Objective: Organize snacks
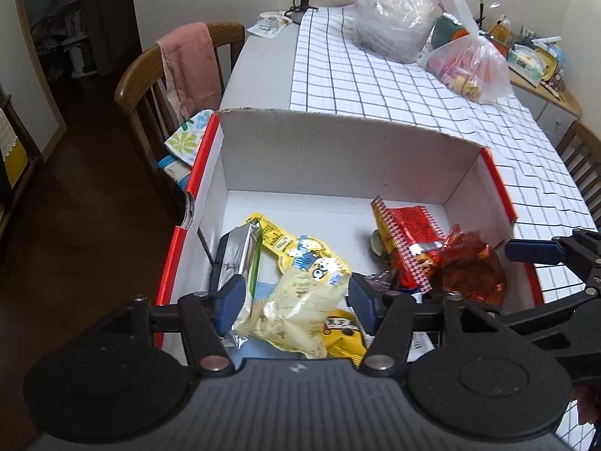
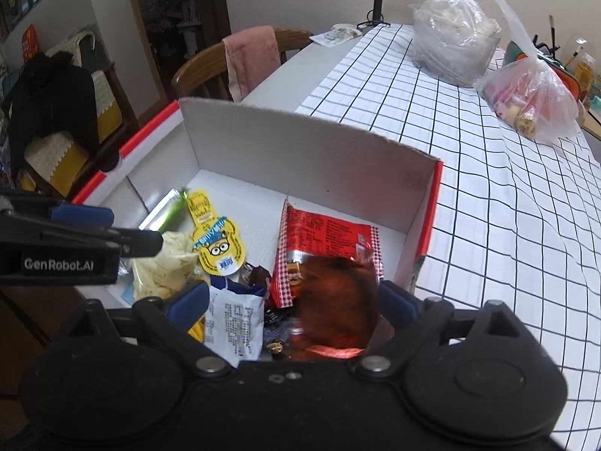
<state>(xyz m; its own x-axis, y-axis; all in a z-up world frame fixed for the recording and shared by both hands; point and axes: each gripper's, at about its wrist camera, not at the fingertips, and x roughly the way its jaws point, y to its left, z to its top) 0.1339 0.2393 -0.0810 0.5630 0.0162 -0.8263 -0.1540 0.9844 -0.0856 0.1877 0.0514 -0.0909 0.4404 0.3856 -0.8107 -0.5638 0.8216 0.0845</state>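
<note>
Your cardboard box [image 1: 338,158] fills mid-frame on the checked table [image 1: 375,86], walls up so the snacks stay corralled. Two tied plastic bags [image 1: 390,18] sit at upper right, well apart. Inside the box I count roughly seven packets, some overlapping. Your left gripper [image 1: 296,300] has its fingers spread around the pale chip bag [image 1: 296,312] at lower centre, apparently not squeezing it. Your right gripper [image 2: 293,302] is spread too, straddling the reddish translucent packet [image 2: 334,312], likely just dropped in.
</note>
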